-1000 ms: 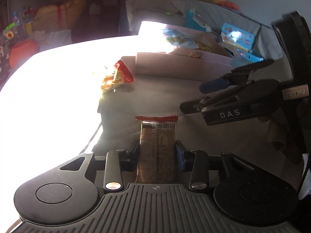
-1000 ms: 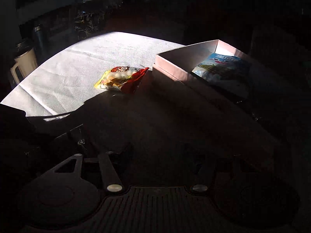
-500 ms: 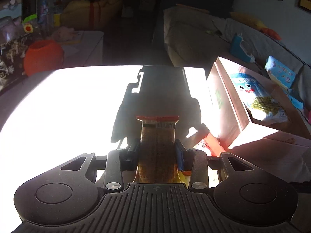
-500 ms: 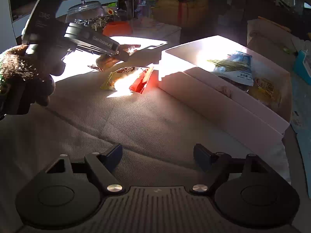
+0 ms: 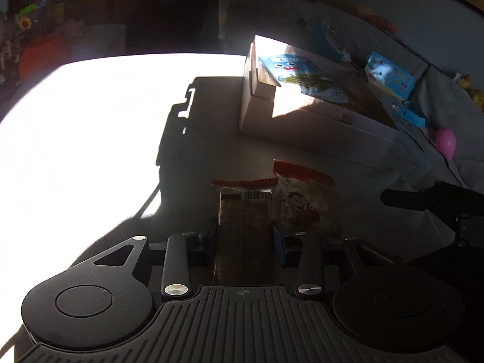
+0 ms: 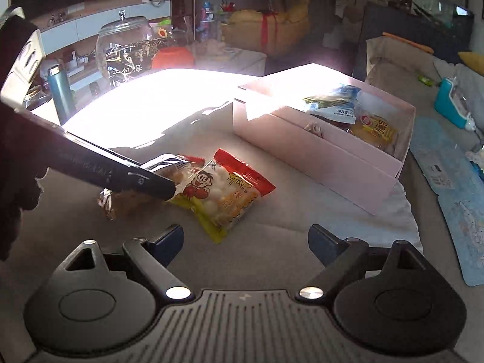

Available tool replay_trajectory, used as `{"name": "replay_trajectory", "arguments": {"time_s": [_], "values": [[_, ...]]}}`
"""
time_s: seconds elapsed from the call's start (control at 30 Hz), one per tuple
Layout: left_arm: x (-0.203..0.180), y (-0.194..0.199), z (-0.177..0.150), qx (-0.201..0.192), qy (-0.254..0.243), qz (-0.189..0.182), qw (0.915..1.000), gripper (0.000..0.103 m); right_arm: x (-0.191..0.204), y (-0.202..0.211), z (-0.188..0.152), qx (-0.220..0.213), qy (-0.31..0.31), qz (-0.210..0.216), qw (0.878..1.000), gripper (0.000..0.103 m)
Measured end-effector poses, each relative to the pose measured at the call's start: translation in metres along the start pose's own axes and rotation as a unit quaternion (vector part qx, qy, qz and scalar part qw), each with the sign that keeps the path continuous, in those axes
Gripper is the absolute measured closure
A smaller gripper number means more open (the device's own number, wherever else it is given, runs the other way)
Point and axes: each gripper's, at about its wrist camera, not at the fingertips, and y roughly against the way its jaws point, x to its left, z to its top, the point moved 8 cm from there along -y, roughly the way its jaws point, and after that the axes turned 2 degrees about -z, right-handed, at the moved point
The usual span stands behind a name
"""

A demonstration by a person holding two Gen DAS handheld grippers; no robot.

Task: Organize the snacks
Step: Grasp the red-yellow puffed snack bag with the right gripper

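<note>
My left gripper (image 5: 245, 236) is shut on a brown wafer packet with a red top edge (image 5: 245, 214), held low over the table. It shows from the side in the right wrist view (image 6: 163, 181), where the packet (image 6: 127, 199) pokes out below its fingers. A red and yellow cartoon snack bag (image 6: 227, 193) lies on the grey cloth beside it; it also shows in the left wrist view (image 5: 305, 199). My right gripper (image 6: 245, 242) is open and empty, just short of that bag. A pink box (image 6: 320, 148) holds a blue bag (image 6: 335, 103) and a yellow bag (image 6: 375, 127).
A large glass jar (image 6: 127, 51), a teal bottle (image 6: 62, 93) and an orange bowl (image 6: 172, 57) stand at the table's far edge. A blue patterned mat (image 6: 453, 187) lies right of the box. Strong sunlight washes out the far table.
My left gripper has swung with the wafer packet toward the cartoon bag and the box. My right gripper has moved nearer the bag.
</note>
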Motion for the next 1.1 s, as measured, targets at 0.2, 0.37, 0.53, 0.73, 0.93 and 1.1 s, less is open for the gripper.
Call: {"name": "replay_trajectory", "arguments": {"time_s": [0.2,0.37,0.53,0.73,0.93,1.1], "values": [[-0.007,0.002,-0.006,-0.007,-0.039,0.031,0.9987,0.061,-0.008,-0.025,0.007,0.039,-0.108,0.051,0.992,0.013],[-0.006,0.006,-0.007,-0.01,-0.039,0.03,0.9987,0.061,-0.013,-0.049,0.027,0.034,-0.134,0.028,0.99,0.013],[-0.009,0.0,-0.006,-0.014,-0.045,0.031,0.9984,0.061,-0.007,-0.061,0.034,0.031,-0.102,0.016,0.994,0.01],[-0.009,0.001,-0.005,-0.015,-0.046,0.031,0.9983,0.061,-0.025,-0.046,0.018,0.027,-0.097,0.009,0.995,0.01],[-0.01,0.001,-0.005,-0.018,-0.05,0.033,0.998,0.061,-0.064,-0.023,0.002,0.019,-0.109,-0.034,0.993,0.01],[-0.012,0.0,-0.004,-0.013,-0.033,0.022,0.9991,0.061,-0.052,0.0,-0.011,0.025,-0.088,0.03,0.995,0.01]]}}
